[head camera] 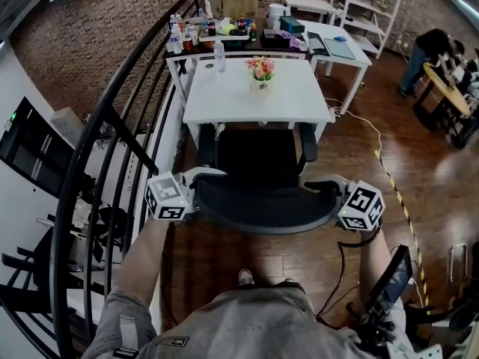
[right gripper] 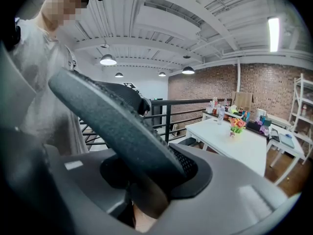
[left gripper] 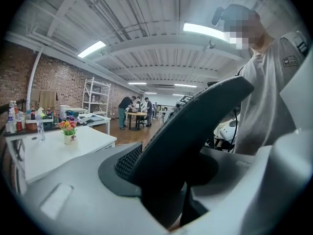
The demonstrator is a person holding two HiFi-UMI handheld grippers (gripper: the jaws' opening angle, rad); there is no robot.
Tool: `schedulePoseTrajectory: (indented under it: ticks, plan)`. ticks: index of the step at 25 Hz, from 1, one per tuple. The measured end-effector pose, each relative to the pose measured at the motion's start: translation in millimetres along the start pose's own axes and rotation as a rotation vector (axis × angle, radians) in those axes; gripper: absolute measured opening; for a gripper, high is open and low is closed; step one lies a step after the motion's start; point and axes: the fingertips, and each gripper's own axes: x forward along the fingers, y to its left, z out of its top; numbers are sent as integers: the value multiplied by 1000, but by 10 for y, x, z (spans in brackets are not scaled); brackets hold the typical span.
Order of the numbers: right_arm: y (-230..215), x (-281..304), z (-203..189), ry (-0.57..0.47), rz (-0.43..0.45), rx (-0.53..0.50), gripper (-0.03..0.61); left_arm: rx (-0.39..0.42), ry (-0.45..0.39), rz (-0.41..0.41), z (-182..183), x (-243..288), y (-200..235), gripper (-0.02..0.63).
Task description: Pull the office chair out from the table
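Clamping office chair point(head camera: 258, 200) — left hand-held gripper point(head camera: 199, 188), right hand-held gripper point(head camera: 329, 194) — table point(head camera: 224, 99) ahead, railing point(head camera: 96, 144) beside

Office chair point(head camera: 258, 167) just before table point(head camera: 224, 99), flowerpot point(head camera: 260, 72) atop

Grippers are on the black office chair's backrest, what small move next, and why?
Probably draw the black mesh office chair straight back, evenly: left gripper and right gripper clamp its backrest ends, and it sits by the white table's edge.
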Motion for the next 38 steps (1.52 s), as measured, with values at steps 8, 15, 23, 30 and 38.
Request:
schedulePoseTrajectory:
  ticks: [8,15,23,30,38]
  plan:
    - [362,-105,-59,12,5,-8,164,4,-1,15,-39,-77,-342,210]
    - [807,-277,-160,-1,11,-33,161,7,-5,39,-94,-143,-837,216]
    - [1318,-509,-275,-9,44,-44,156,-8,-21,82,-163,-186,-1401,218]
    - [1822,-741,-416,-26,50,-70,153,7,-24,106,-243,-224,-1993,218]
    - [2382,-997,-569,-29,54,-79,155,0,-30,131,-339,-266,-2630,224]
